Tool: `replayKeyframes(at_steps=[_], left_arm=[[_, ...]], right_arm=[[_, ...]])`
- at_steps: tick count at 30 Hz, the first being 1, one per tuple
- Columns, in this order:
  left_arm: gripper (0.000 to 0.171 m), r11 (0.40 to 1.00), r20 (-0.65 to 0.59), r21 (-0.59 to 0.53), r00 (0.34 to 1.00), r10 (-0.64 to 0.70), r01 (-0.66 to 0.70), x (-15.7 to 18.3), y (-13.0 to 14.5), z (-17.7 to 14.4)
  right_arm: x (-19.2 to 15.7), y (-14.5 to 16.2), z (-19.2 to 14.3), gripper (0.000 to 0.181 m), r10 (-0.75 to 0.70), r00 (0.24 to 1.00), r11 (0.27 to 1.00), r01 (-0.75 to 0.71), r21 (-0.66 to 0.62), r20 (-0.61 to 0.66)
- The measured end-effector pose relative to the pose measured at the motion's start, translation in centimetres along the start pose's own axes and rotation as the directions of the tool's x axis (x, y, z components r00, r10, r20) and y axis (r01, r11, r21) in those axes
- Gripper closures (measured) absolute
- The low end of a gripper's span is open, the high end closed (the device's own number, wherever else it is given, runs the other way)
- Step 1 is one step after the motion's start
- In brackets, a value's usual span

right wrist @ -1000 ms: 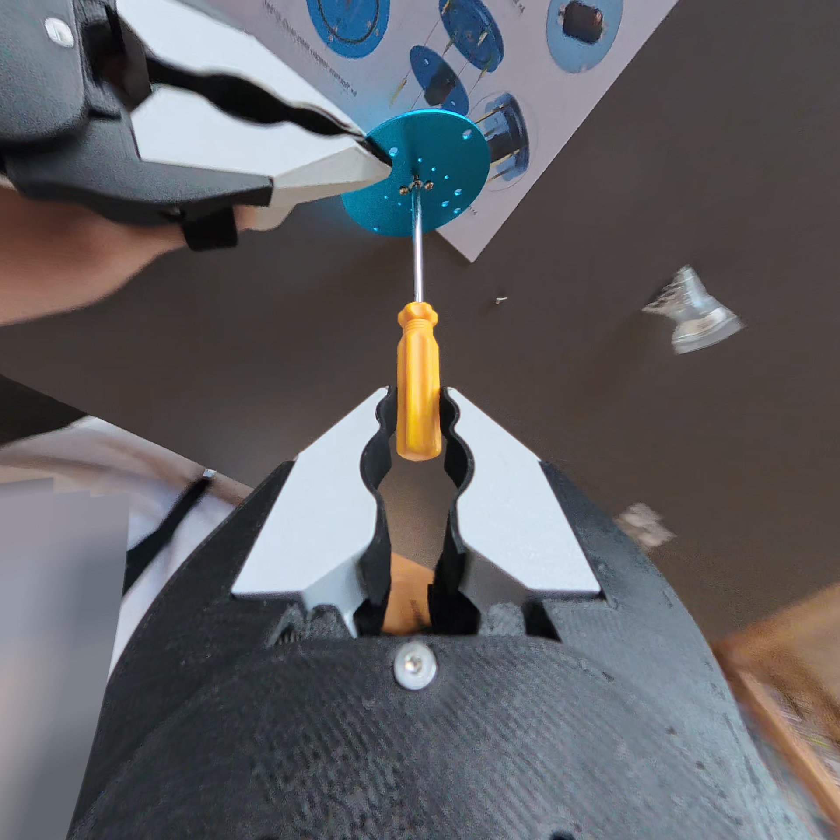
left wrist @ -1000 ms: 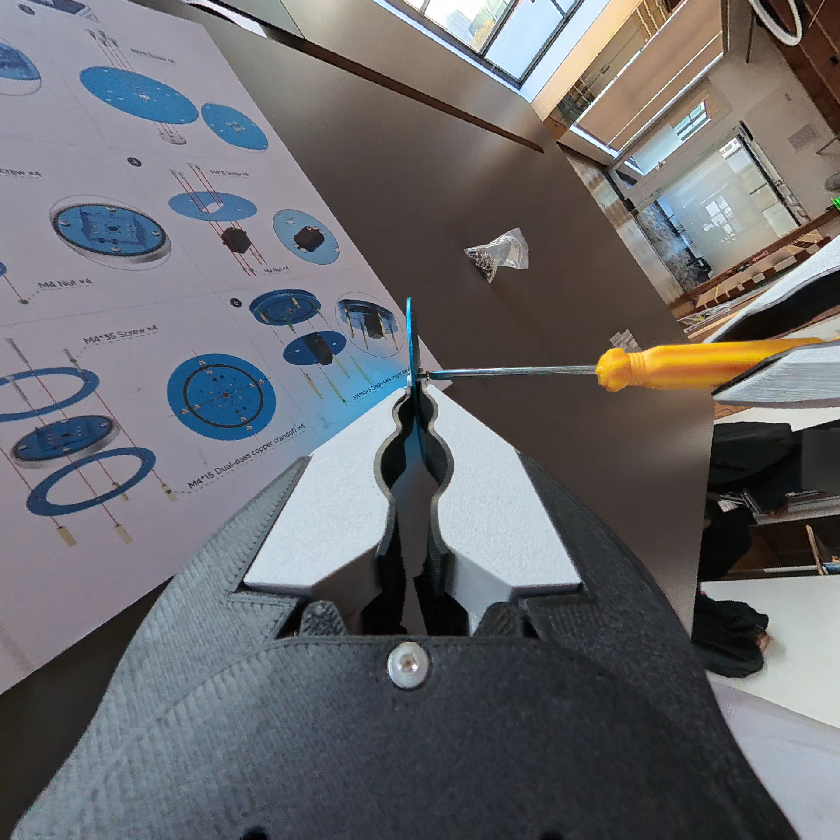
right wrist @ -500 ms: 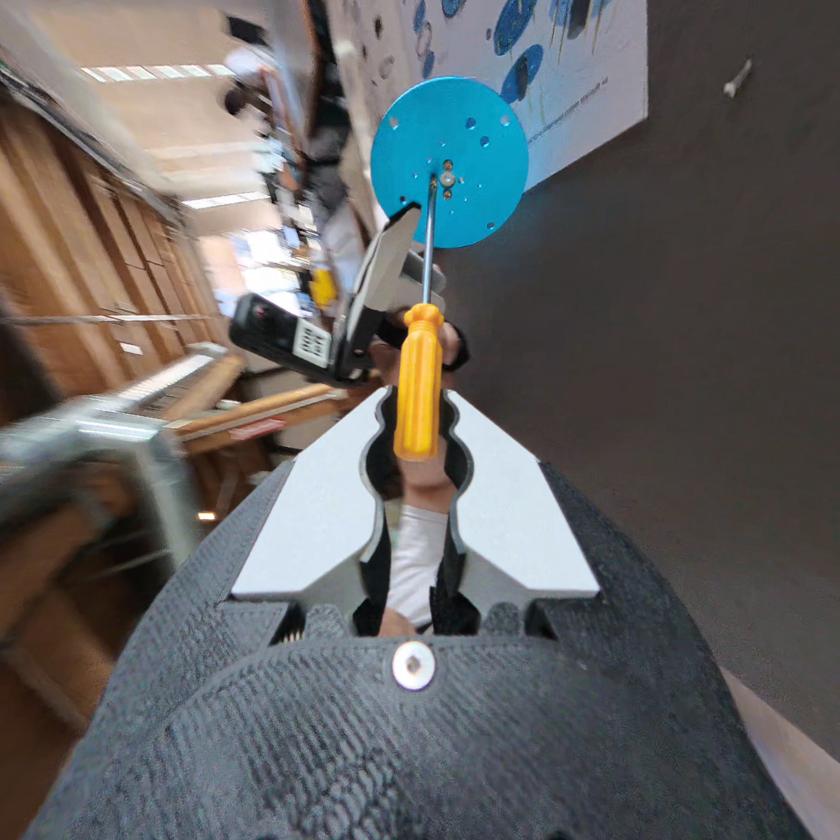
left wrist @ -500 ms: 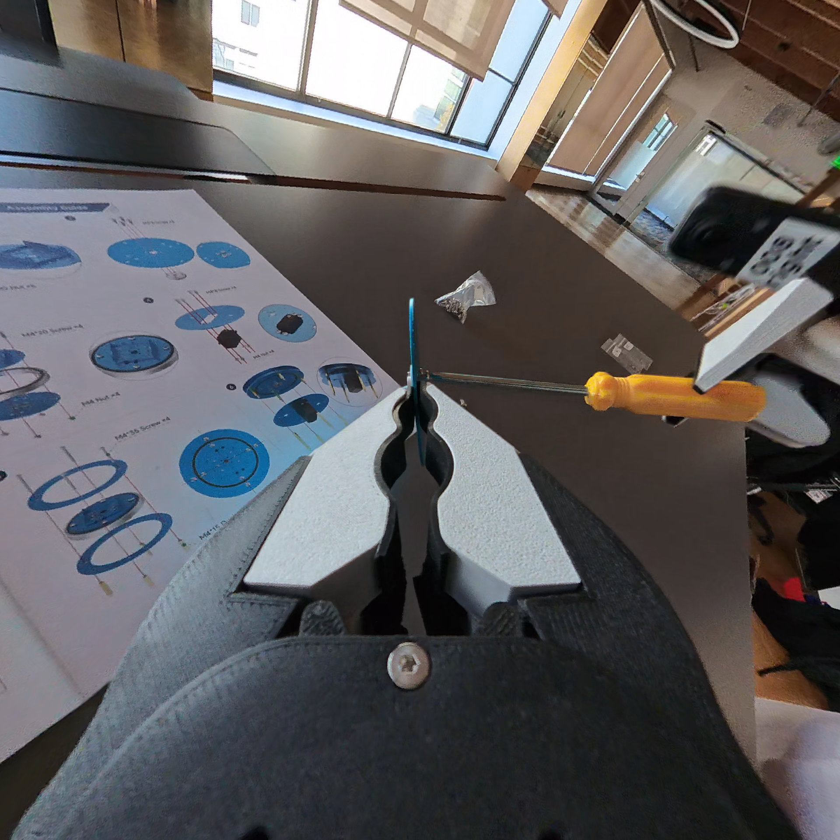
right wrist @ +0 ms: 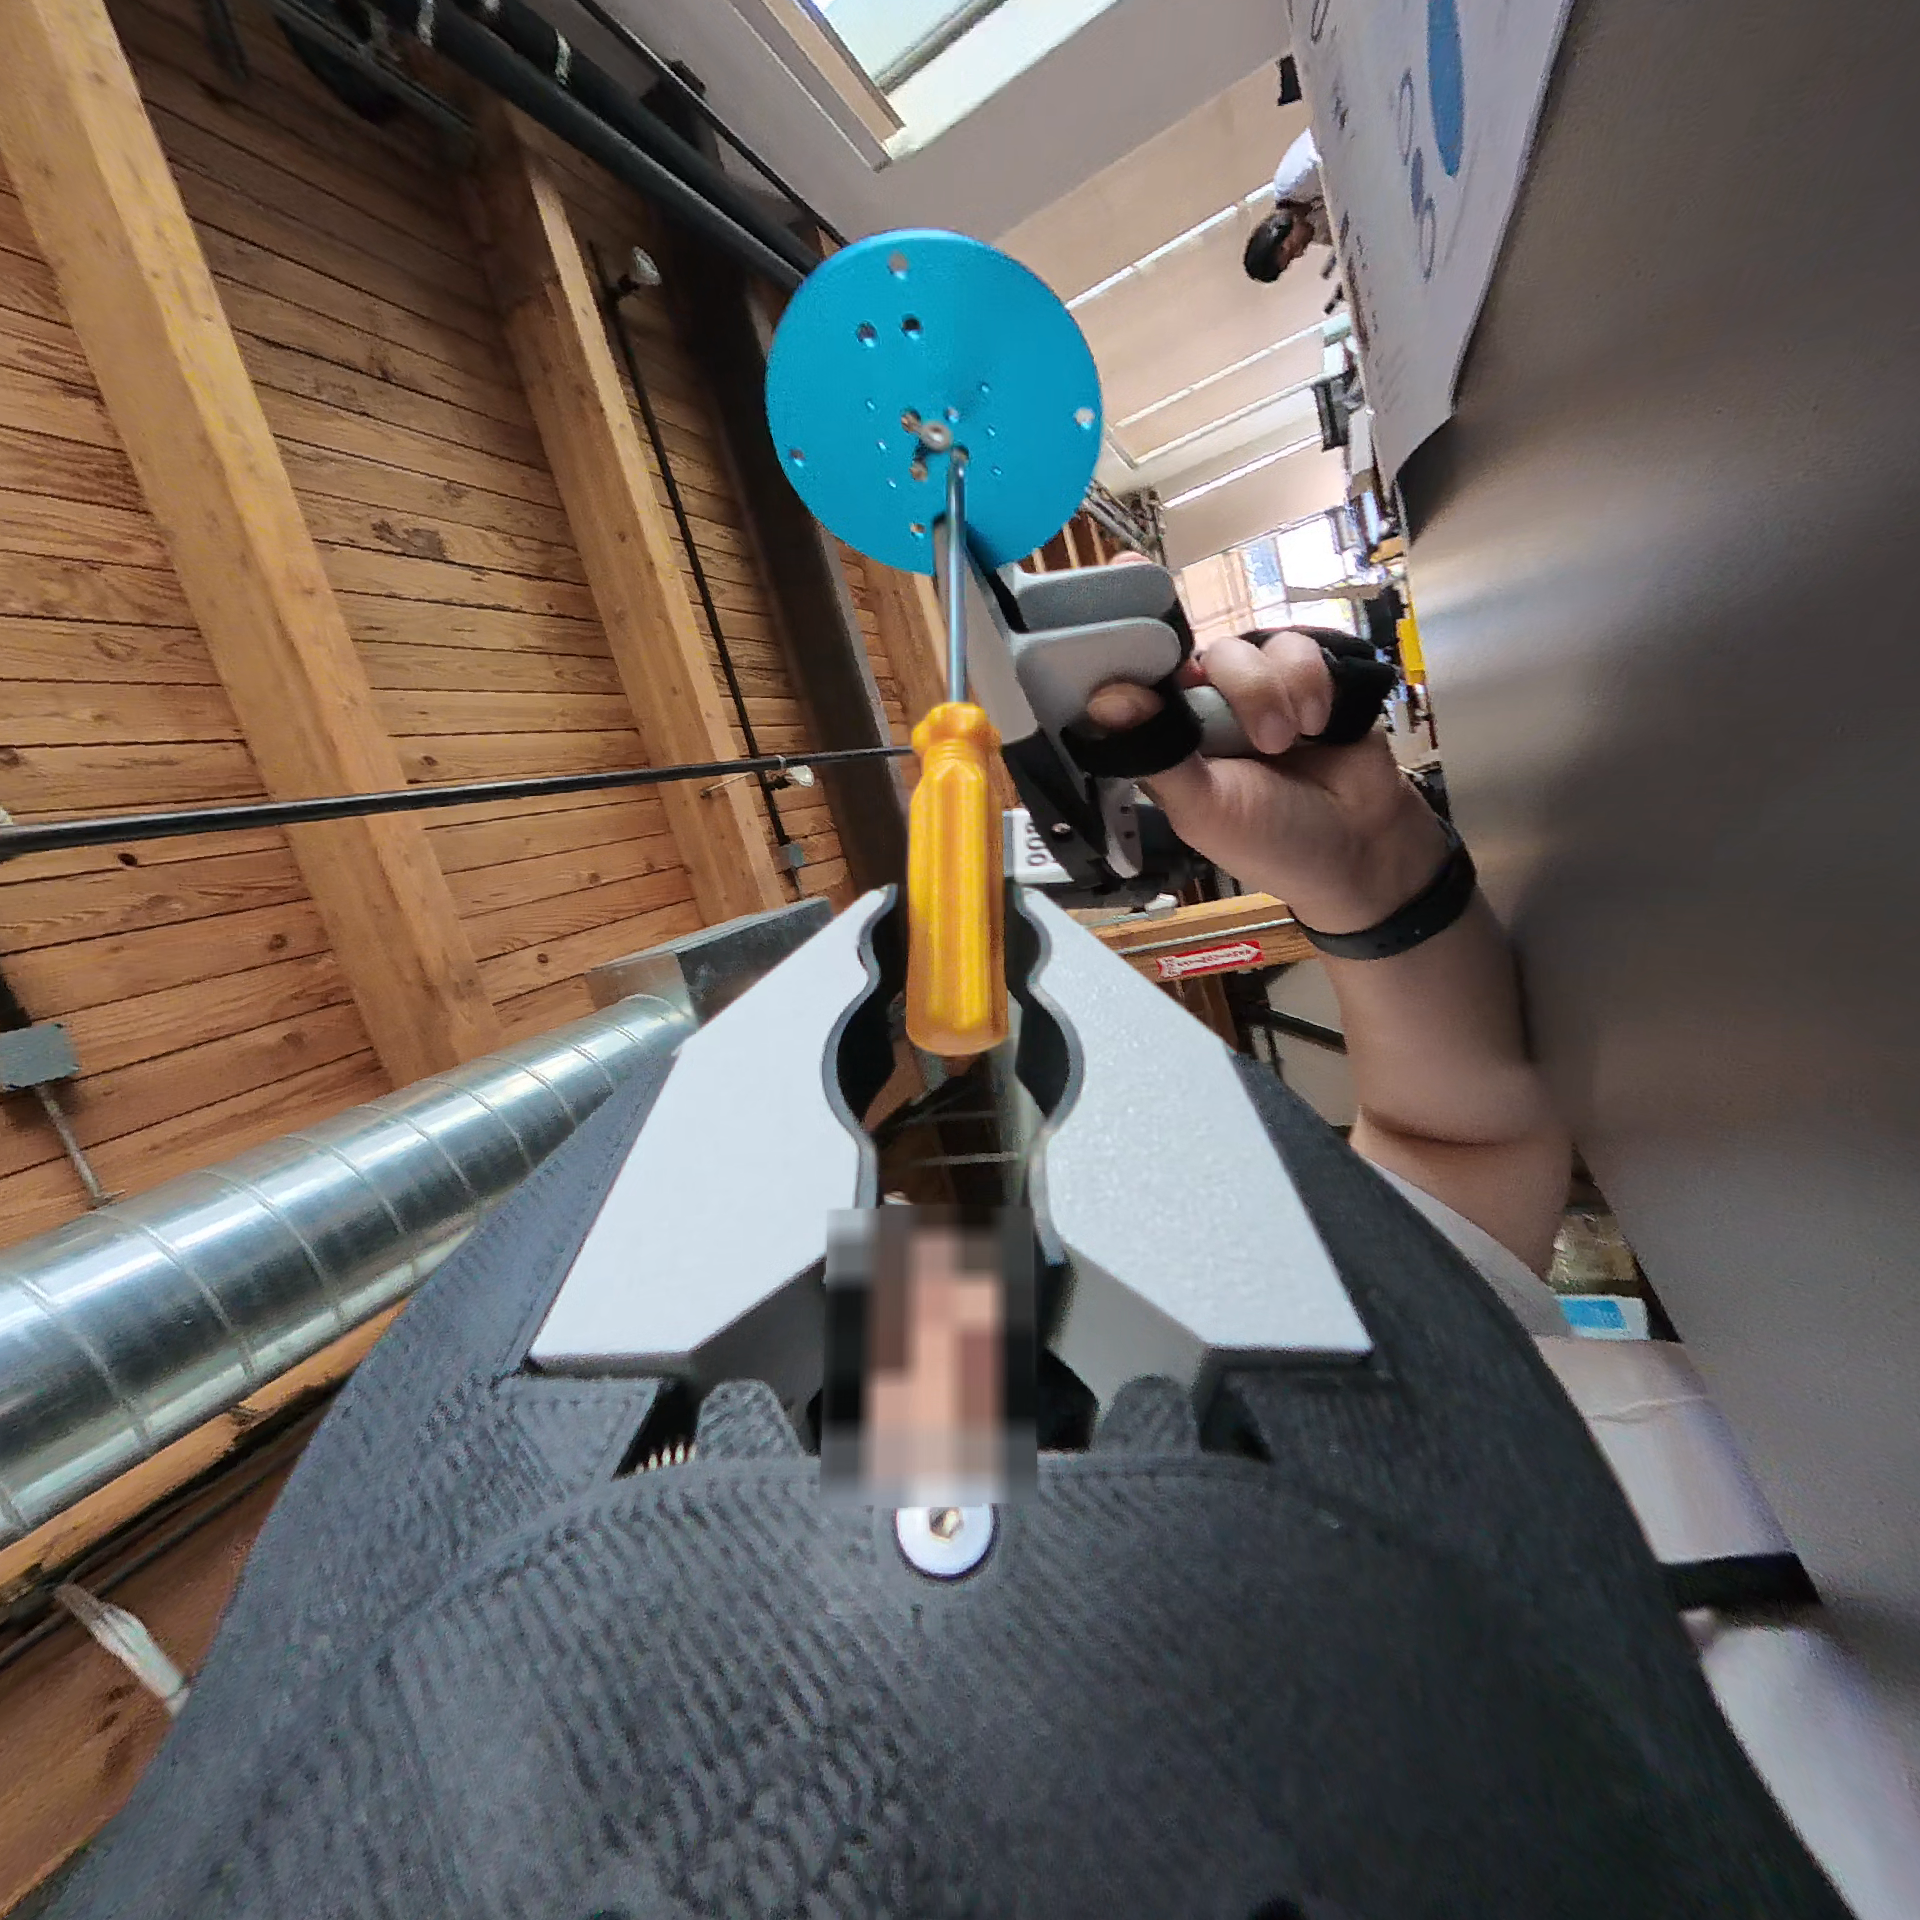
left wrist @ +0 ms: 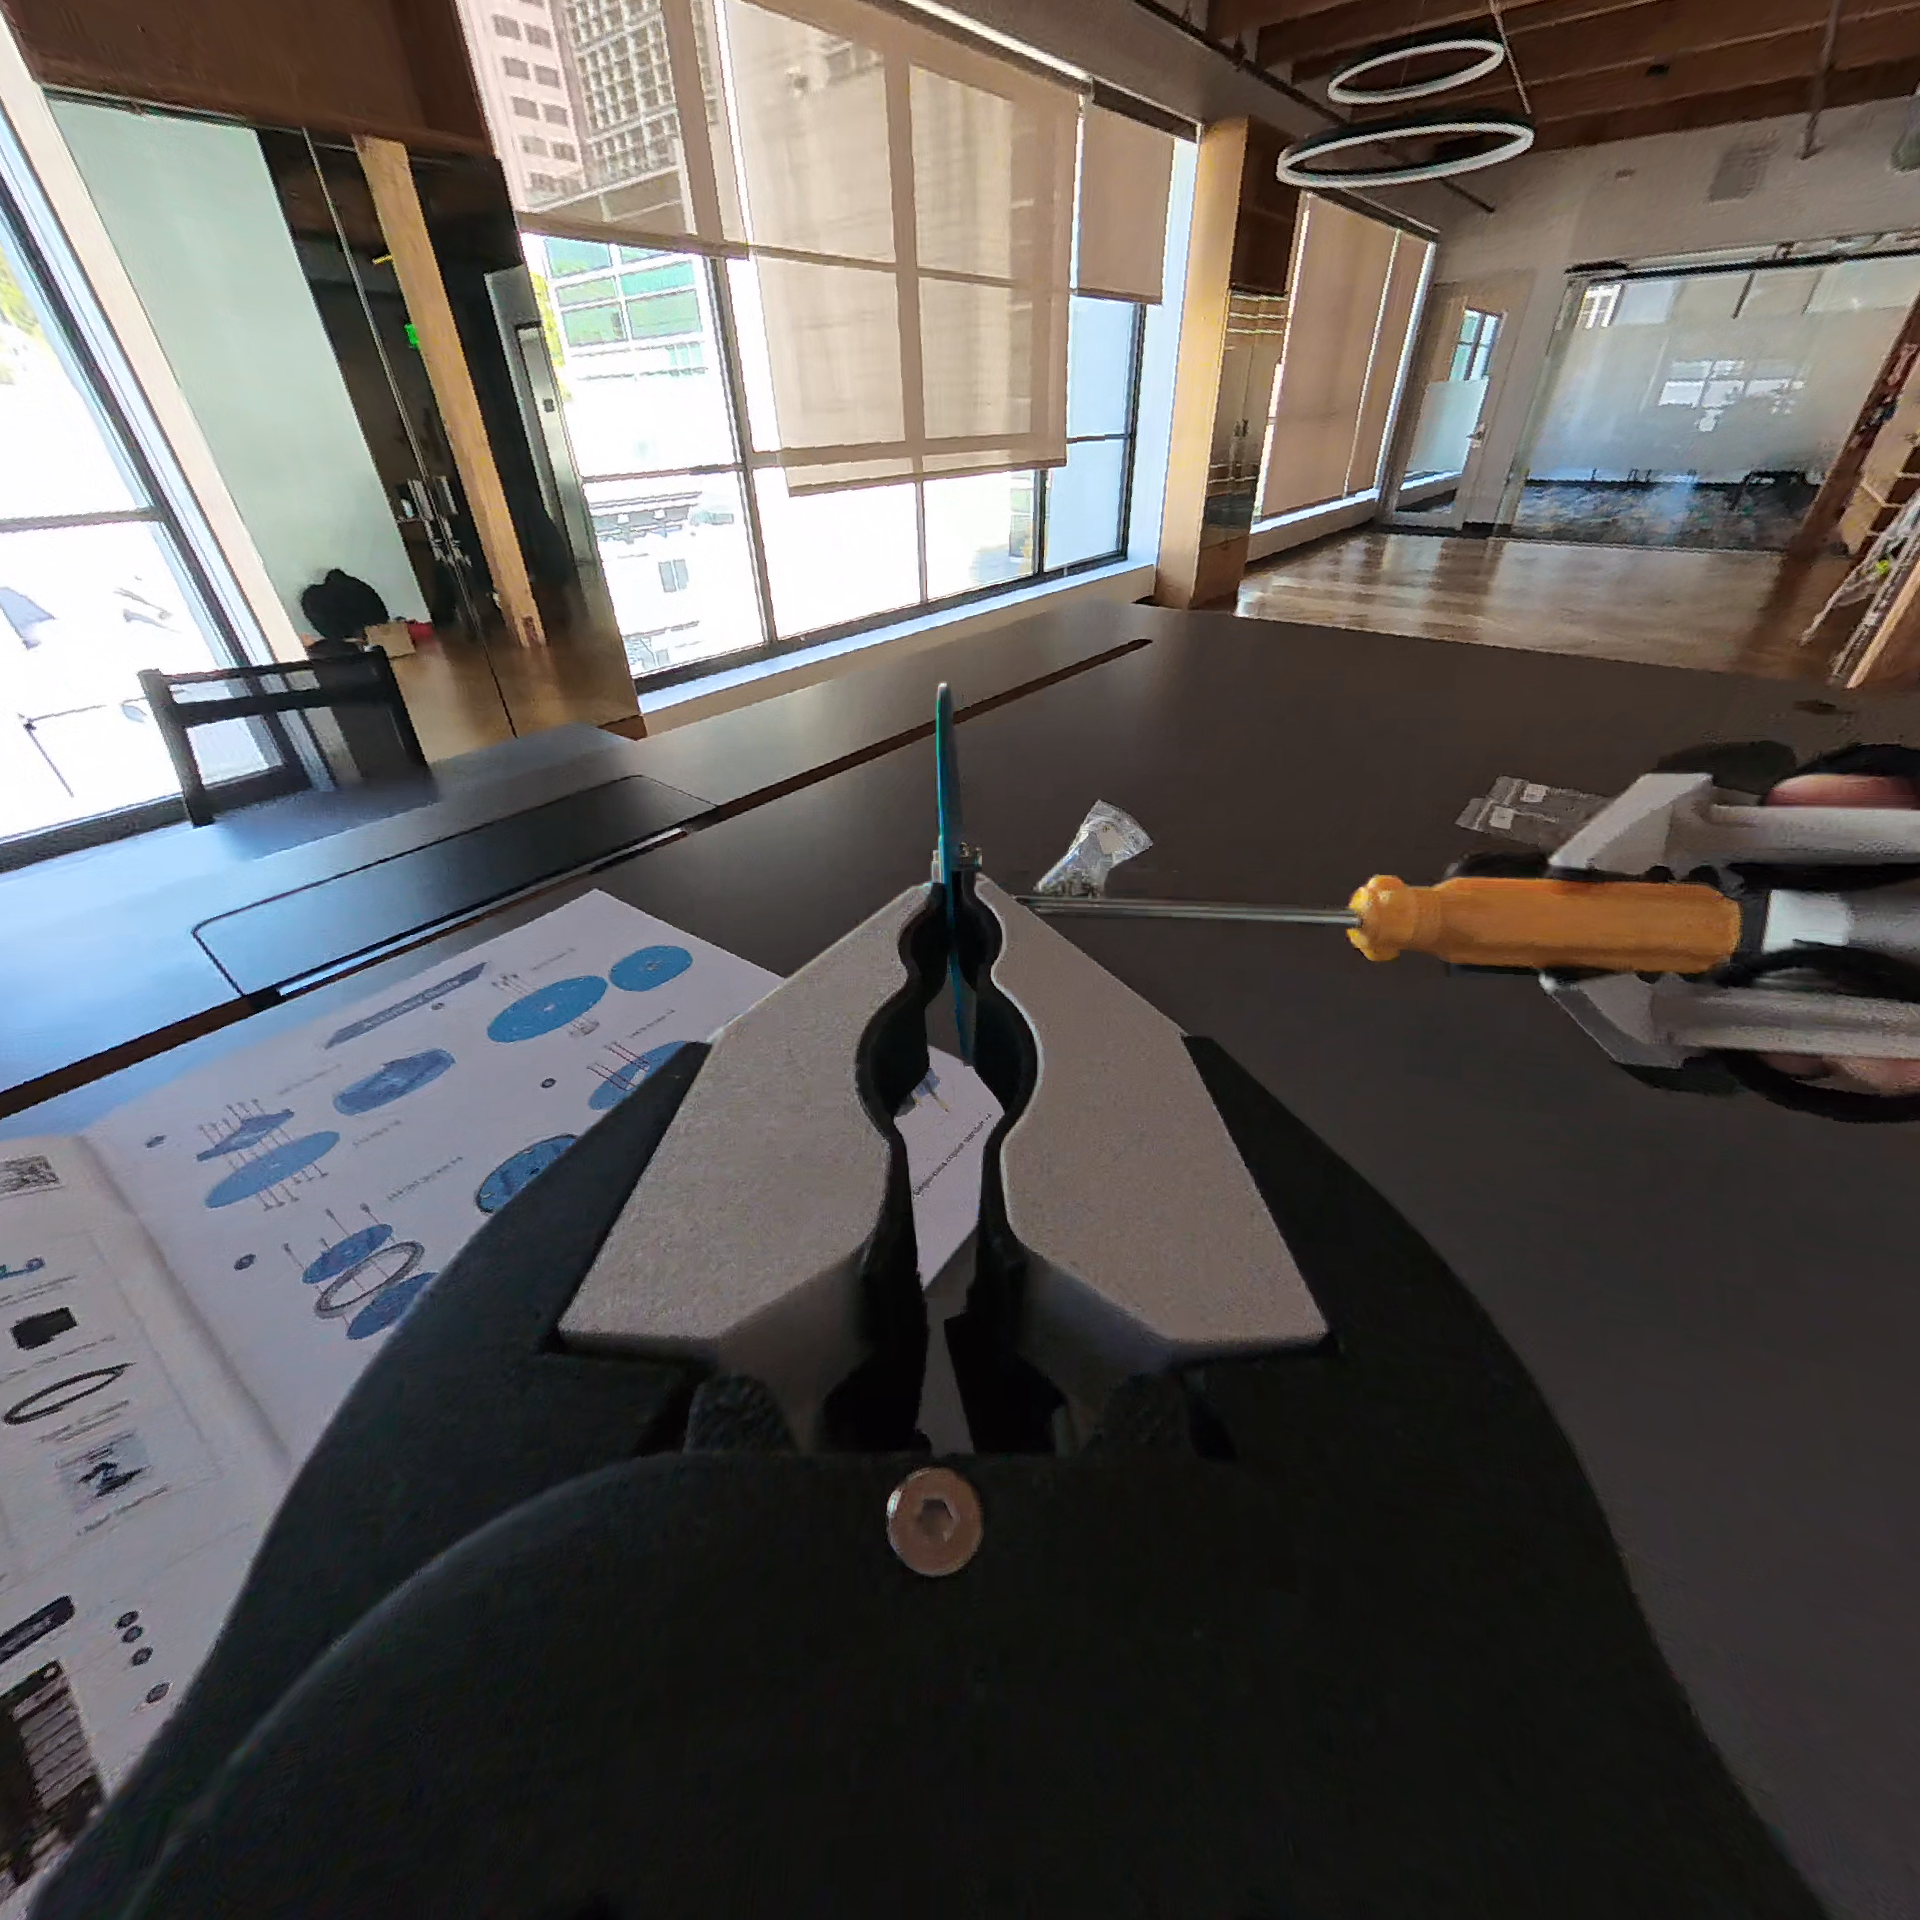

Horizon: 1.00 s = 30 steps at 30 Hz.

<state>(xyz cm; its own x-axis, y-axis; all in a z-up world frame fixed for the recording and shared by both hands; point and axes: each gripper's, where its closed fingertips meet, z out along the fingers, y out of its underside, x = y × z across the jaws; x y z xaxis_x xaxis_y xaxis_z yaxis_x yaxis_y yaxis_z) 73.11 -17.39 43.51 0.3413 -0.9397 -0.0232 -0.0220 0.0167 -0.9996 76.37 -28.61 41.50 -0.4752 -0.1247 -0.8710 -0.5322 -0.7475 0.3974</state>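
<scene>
Bright window daylight, fisheye edges, table glare, soft edges

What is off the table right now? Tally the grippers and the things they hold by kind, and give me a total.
Grippers: 2 (left gripper, right gripper)
Blue disc: 1, clamped on edge in the left gripper
Orange-handled screwdriver: 1, handle clamped in the right gripper, tip at the disc's centre
Total: 4

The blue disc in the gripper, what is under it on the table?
Below the blue disc, pinched edge-on by the left gripper, lies a white printed sheet on the dark table. The gripper's fingers cover part of that sheet.
</scene>
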Motion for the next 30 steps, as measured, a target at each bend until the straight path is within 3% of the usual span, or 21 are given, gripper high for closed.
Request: replayKeyframes(at_steps=[4, 7, 9, 11, 13, 14, 16, 19, 22, 30], left_arm=[[0.171, 0.986, 0.011, -0.06, 0.988, -0.154, 0.154, -1.1, 1.0, 0.1], [0.171, 0.923, -0.017, -0.129, 0.93, -0.367, 0.362, -1.3, 2.5, 0.0], [0.171, 0.906, -0.045, -0.179, 0.917, -0.397, 0.383, -1.4, 3.4, 0.0], [0.171, 0.935, -0.055, -0.22, 0.953, -0.298, 0.28, -1.7, 4.2, 0.0], [0.171, 0.958, -0.05, -0.239, 0.983, -0.178, 0.161, -2.2, 4.6, -0.1], [0.171, 0.962, -0.051, -0.241, 0.988, -0.147, 0.131, -2.4, 4.6, -0.1], [0.171, 0.961, -0.038, -0.255, 0.992, -0.12, 0.106, -2.8, 4.8, -0.2], [0.171, 0.938, 0.015, -0.314, 0.989, -0.147, 0.144, -3.4, 6.0, -0.2], [0.171, 0.889, 0.056, -0.377, 0.964, -0.259, 0.261, -3.4, 7.2, -0.3], [0.171, 0.842, 0.088, -0.436, 0.946, -0.311, 0.317, -3.7, 8.0, -0.8]], right_arm=[[0.5, -0.2, -0.6, 0.164, -0.111, 0.992, 0.994, 0.109, -0.03, -0.055], [0.6, -0.1, -1.4, 0.164, -0.411, 0.902, 0.908, 0.392, -0.148, -0.131], [1.1, -1.2, -2.2, 0.164, -0.693, 0.685, 0.721, 0.653, -0.231, -0.225], [2.2, -3.2, -3.0, 0.165, -0.887, 0.323, 0.433, 0.829, -0.353, -0.331], [2.7, -4.7, -2.9, 0.164, -0.933, -0.033, 0.143, 0.878, -0.456, -0.358], [2.6, -5.2, -2.7, 0.164, -0.914, -0.177, 0.023, 0.876, -0.481, -0.366], [2.4, -4.9, -1.4, 0.164, -0.879, -0.338, -0.148, 0.864, -0.482, -0.336], [3.5, -4.8, -0.6, 0.164, -0.801, -0.529, -0.289, 0.752, -0.593, -0.281], [4.2, -5.2, -0.4, 0.164, -0.712, -0.67, -0.4, 0.631, -0.665, -0.207], [3.9, -6.0, -0.3, 0.164, -0.561, -0.805, -0.493, 0.511, -0.704, -0.191]])
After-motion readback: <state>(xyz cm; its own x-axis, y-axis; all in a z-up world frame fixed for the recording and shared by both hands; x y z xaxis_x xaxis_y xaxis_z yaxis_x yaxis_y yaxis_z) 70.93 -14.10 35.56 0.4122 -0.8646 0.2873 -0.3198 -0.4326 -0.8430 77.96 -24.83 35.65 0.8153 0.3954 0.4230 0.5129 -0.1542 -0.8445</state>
